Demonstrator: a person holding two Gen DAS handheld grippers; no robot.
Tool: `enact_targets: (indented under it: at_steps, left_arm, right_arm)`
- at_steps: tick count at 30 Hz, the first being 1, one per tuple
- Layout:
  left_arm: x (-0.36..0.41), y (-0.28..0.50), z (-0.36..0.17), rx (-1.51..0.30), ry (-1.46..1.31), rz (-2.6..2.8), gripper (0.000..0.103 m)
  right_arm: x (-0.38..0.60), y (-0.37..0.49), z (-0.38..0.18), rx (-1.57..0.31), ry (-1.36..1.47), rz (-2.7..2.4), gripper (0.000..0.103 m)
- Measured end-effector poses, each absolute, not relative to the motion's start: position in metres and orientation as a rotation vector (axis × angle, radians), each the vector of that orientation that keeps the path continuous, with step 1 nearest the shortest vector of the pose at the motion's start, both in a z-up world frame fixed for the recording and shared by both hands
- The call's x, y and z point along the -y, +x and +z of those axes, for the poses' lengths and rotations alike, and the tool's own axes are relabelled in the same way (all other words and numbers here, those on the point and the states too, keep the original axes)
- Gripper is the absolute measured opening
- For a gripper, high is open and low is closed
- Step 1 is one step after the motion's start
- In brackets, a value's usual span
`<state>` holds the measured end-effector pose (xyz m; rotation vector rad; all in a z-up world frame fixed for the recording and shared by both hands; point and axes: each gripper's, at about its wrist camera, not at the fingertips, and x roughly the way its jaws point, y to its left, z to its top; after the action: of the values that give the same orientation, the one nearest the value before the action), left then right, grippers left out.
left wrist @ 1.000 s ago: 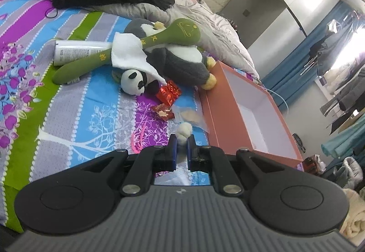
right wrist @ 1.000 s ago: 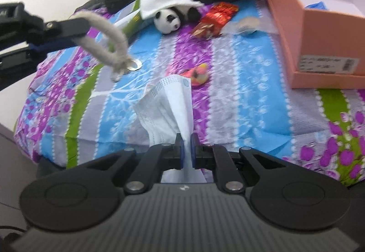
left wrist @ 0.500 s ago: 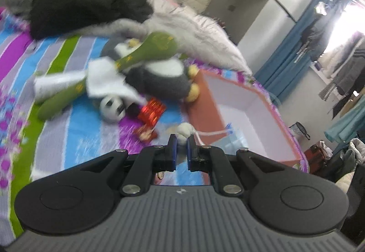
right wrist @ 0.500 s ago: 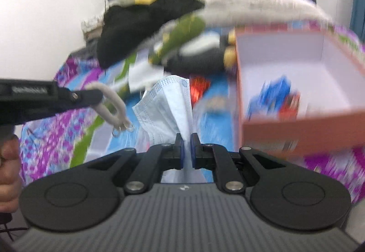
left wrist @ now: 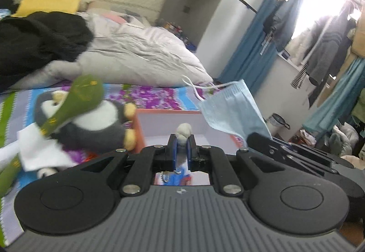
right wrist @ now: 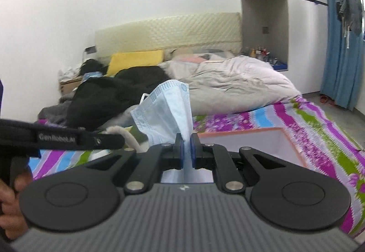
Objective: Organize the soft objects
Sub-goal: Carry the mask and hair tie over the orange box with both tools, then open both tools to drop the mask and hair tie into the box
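Observation:
My left gripper (left wrist: 181, 139) is shut on a cream knotted rope (left wrist: 183, 132) and holds it over the orange box (left wrist: 159, 119). My right gripper (right wrist: 186, 141) is shut on a light blue face mask (right wrist: 166, 113); the mask also shows in the left wrist view (left wrist: 232, 108), hanging above the box's right side. The box's white inside and orange rim (right wrist: 289, 138) lie just beyond the right gripper. A penguin plush (left wrist: 95, 124) with a green plush paddle (left wrist: 75, 101) lies left of the box.
A black garment (left wrist: 34, 46) and a grey duvet (left wrist: 136, 60) are piled at the far end of the striped bed sheet (right wrist: 319, 133). A white cloth (left wrist: 38, 149) lies by the penguin. Blue curtains (right wrist: 342, 46) and hanging clothes (left wrist: 326, 46) stand to the right.
Both grippers have lifted off the bed and moved over the orange box, tilting up toward the headboard. The rope and the mask came along in their grips.

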<state>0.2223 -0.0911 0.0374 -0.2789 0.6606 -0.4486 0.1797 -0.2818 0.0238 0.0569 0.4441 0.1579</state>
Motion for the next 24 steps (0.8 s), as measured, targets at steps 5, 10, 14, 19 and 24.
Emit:
enact_targets:
  at_steps: [5,10,14,19,24]
  left_arm:
    - [0.135,0.270,0.024,-0.759,-0.285,-0.482,0.010]
    - [0.170,0.313,-0.009,-0.913,-0.304,-0.498,0.010]
    - [0.195,0.337,-0.030,-0.991,-0.261,-0.482,0.010]
    - [0.225,0.354,-0.054,-1.076,-0.160,-0.469,0.010]
    - [0.241,0.355,-0.073,-1.123,-0.099,-0.464,0.011]
  right_arm:
    - [0.327,0.217,0.008,-0.543,0.109,0.069,0.010]
    - [0.372,0.257,-0.028,-0.681,0.145,-0.032,0.010]
    - [0.397,0.277,-0.065,-0.797,0.167,-0.054,0.010]
    - [0.410,0.286,-0.098,-0.880,0.143,-0.057,0.011]
    - [0.418,0.279,-0.115,-0.915,0.174,-0.066,0.012]
